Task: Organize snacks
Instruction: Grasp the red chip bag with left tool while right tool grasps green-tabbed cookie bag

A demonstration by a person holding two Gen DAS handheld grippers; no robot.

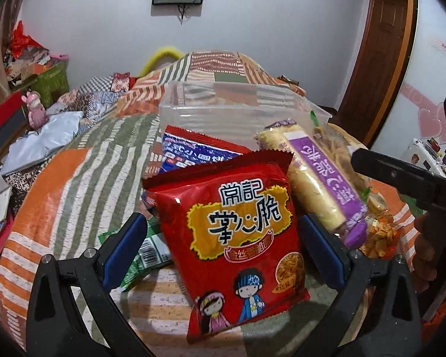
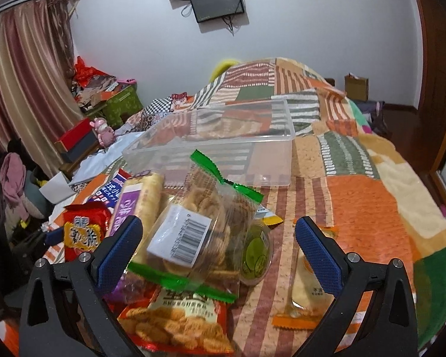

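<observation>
My left gripper (image 1: pixel 223 253) is shut on a red noodle-snack packet (image 1: pixel 232 238), which hangs a little above the bedspread. That packet (image 2: pixel 83 232) also shows far left in the right wrist view. Behind the pile stands a clear plastic container (image 1: pixel 193 107) (image 2: pixel 282 160). My right gripper (image 2: pixel 220 250) is open over a clear biscuit bag with green strips (image 2: pixel 193 226) and a green-lidded cup (image 2: pixel 255 253). Nearby lie a purple-labelled roll pack (image 1: pixel 321 184) (image 2: pixel 139 205), a blue and red packet (image 1: pixel 193 154), a green packet (image 1: pixel 145 253), an orange crisps bag (image 2: pixel 178 321) and a small yellow pack (image 2: pixel 309 285).
Everything lies on a patchwork bedspread (image 2: pixel 371 202) in orange, green and cream. A pink figurine (image 2: pixel 104 131), stacked boxes (image 2: pixel 77 142) and a curtain (image 2: pixel 23 89) stand to the left. A screen (image 2: pixel 220 1) hangs on the far wall and a wooden door (image 1: pixel 380 53) is at the right.
</observation>
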